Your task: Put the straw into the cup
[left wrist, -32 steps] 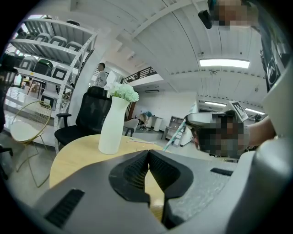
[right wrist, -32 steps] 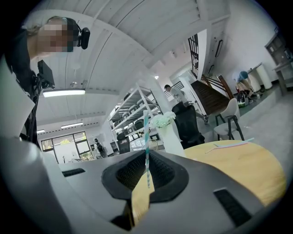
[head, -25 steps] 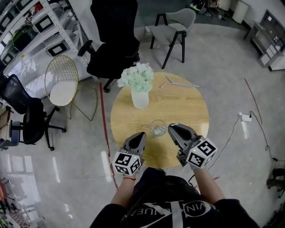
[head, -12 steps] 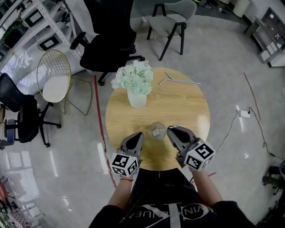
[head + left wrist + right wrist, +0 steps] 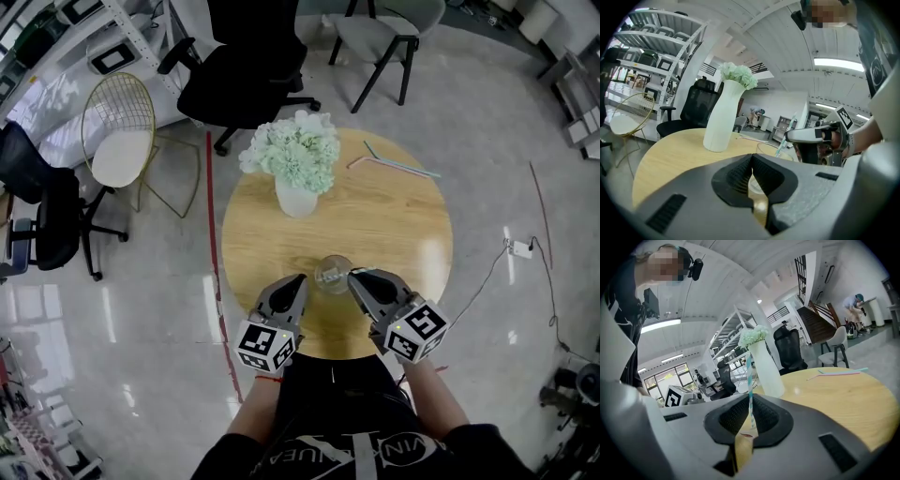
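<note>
Two claws low over the near edge of the round tabletop (image 5: 394, 225), with the cup (image 5: 333, 274) between their tips. On the right claw (image 5: 359, 278), jaws clenched on the straw (image 5: 750, 380), pinched near its lower end, long axis standing upright across the jaws. On the left claw (image 5: 295, 281), jaws pressed together on nothing. Cup just left of the right claw's tip, so the nearer hand already the loaded one. From the left gripper view, straw slanting down toward the cup's rim; cannot tell whether its end is inside yet. Probably calls for a short carry leftward, then a drop through the open mouth.

Straw thin, straight, striped teal and white. Cup clear, round, low, open-topped. Tabletop smooth, pale wood grain. Farther back, a white matte vase (image 5: 296, 199) of pale green flowers (image 5: 292, 150); well apart at the far edge, spare straws (image 5: 398, 166) lying flat.
</note>
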The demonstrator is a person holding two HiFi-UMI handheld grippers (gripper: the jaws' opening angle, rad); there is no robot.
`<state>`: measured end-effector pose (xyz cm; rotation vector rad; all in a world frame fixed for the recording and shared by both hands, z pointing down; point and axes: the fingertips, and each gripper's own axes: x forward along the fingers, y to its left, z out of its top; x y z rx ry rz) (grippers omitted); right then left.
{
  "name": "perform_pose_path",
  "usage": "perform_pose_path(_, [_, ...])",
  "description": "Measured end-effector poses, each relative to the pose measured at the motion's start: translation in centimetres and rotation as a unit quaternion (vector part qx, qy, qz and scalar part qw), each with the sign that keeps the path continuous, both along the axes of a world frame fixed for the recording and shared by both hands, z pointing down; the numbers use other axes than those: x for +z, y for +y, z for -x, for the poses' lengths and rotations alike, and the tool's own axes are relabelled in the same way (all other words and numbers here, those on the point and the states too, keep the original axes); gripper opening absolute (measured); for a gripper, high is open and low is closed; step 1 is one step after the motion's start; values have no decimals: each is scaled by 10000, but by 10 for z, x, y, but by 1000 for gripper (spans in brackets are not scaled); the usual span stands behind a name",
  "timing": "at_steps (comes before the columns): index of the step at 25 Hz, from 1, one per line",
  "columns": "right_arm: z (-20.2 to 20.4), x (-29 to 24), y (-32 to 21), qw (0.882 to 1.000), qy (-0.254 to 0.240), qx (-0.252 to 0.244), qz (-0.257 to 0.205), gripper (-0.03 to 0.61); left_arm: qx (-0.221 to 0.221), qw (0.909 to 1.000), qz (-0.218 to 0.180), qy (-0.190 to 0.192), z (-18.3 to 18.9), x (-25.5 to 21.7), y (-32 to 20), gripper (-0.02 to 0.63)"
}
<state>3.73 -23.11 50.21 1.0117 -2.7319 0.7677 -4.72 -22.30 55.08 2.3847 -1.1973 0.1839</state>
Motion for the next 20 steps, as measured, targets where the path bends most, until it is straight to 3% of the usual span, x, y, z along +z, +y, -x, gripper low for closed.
perform_pose_path(20, [-4, 14, -12, 9997, -156, 139, 84, 21, -14, 9997, -53, -243, 0, 3, 3, 9])
